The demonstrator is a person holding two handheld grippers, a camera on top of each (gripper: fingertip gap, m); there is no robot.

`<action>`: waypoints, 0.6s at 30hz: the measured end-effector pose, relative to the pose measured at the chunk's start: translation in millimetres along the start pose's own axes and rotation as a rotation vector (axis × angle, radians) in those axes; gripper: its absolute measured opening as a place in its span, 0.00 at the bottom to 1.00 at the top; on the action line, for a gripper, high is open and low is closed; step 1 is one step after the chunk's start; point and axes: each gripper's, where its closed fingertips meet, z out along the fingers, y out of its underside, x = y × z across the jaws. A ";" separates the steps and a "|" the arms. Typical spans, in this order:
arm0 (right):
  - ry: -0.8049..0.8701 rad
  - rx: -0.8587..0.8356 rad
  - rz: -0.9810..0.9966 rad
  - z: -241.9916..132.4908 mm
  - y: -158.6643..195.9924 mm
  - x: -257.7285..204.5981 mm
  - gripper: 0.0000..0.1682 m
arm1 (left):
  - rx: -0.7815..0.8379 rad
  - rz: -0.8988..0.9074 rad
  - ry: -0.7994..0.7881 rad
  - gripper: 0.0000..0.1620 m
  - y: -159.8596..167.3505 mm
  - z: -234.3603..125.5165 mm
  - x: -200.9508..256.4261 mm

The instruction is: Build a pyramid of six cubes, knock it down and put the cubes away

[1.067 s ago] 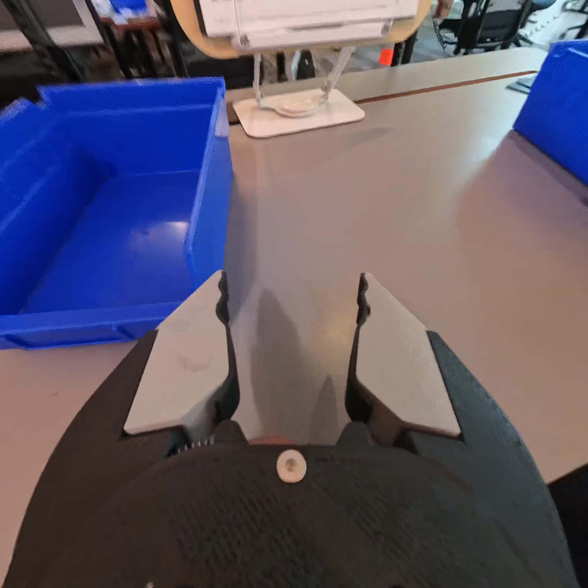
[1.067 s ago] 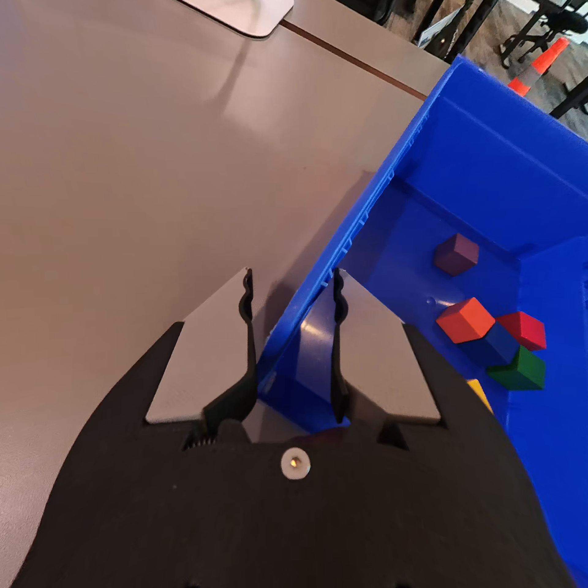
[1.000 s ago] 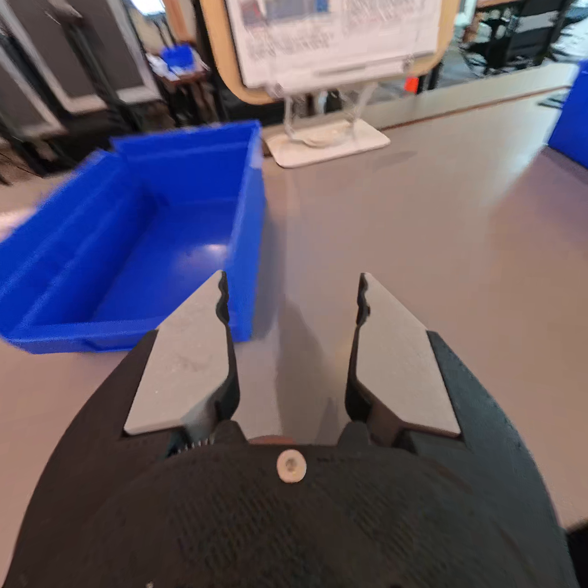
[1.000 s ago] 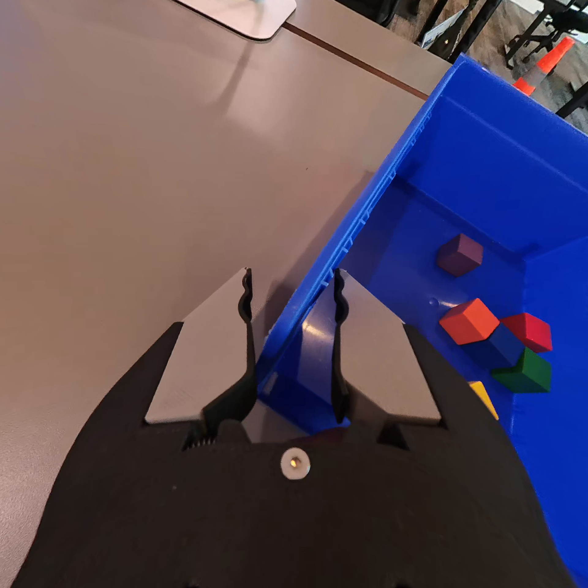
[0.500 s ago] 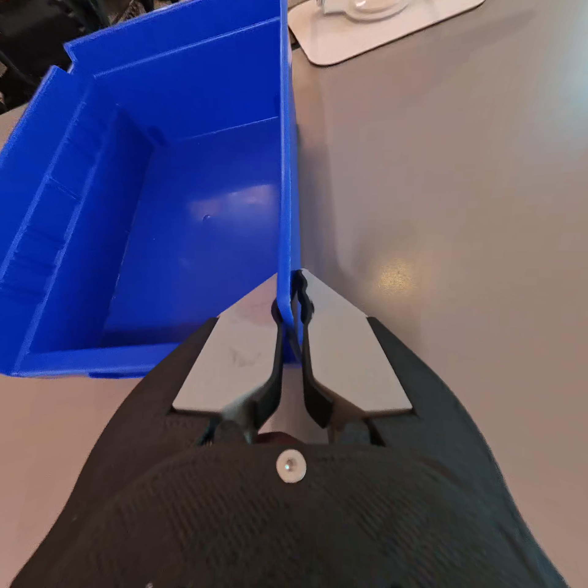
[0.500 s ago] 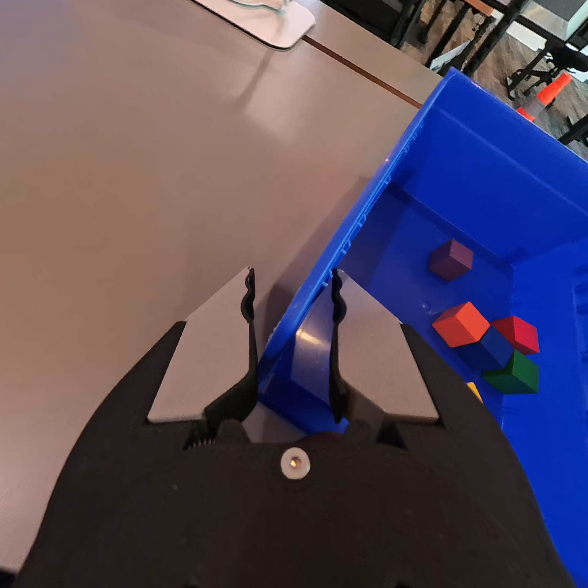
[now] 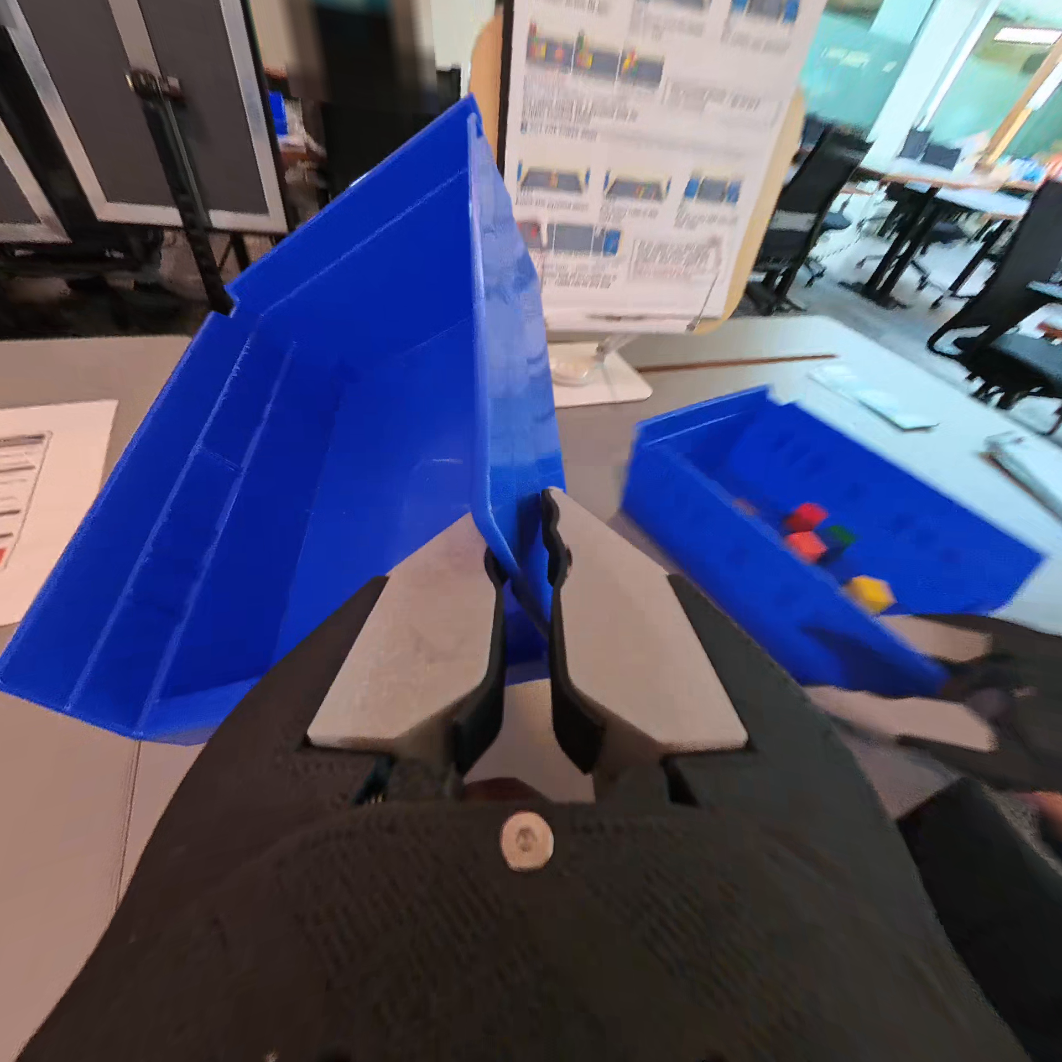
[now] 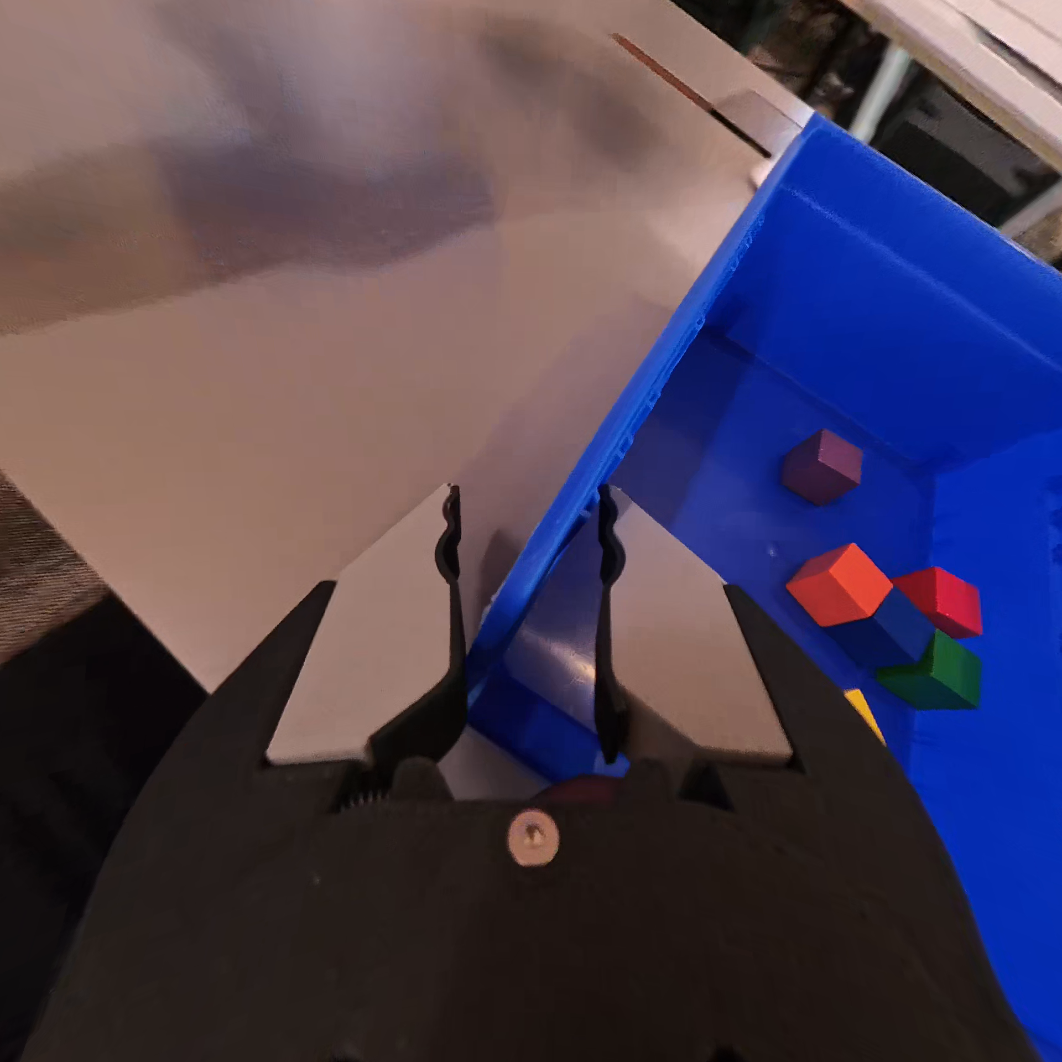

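Six cubes, one each purple (image 8: pixel 822 466), orange (image 8: pixel 836 583), red (image 8: pixel 942 597), blue (image 8: pixel 888 632), green (image 8: pixel 934 672), yellow (image 8: pixel 862 710), lie in the second blue bin (image 8: pixel 747 322), its near wall gripped by the right gripper (image 8: pixel 526 537), bare grey table (image 8: pixel 258 402) leftward; the left gripper (image 7: pixel 520 537) clamps the tilted empty blue bin (image 7: pixel 322 460).

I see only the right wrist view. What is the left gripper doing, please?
Observer: The left gripper has its jaws shut on the side wall of a second bin.
Operator: Is that bin flat on the table?
Observer: No, it is tilted steeply, far end up.
Operator: Any cubes in it?
Observer: None show inside it; they sit in the cube bin.
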 end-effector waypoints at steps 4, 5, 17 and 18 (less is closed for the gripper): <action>-0.084 -0.006 -0.063 53.2 -57.0 -73.5 0.29 | 0.036 0.066 -0.021 0.04 -28.7 -38.0 15.8; -0.100 -0.018 -0.075 68.3 -71.1 -89.9 0.29 | 0.051 0.085 -0.027 0.04 -35.4 -45.8 19.9; -0.162 0.250 -0.195 29.5 -200.7 -119.0 0.17 | 0.179 0.175 -0.133 0.00 -63.6 -112.2 16.7; -0.163 0.277 -0.185 19.8 -190.8 -108.5 0.16 | 0.167 0.183 -0.145 0.00 -60.4 -108.5 18.3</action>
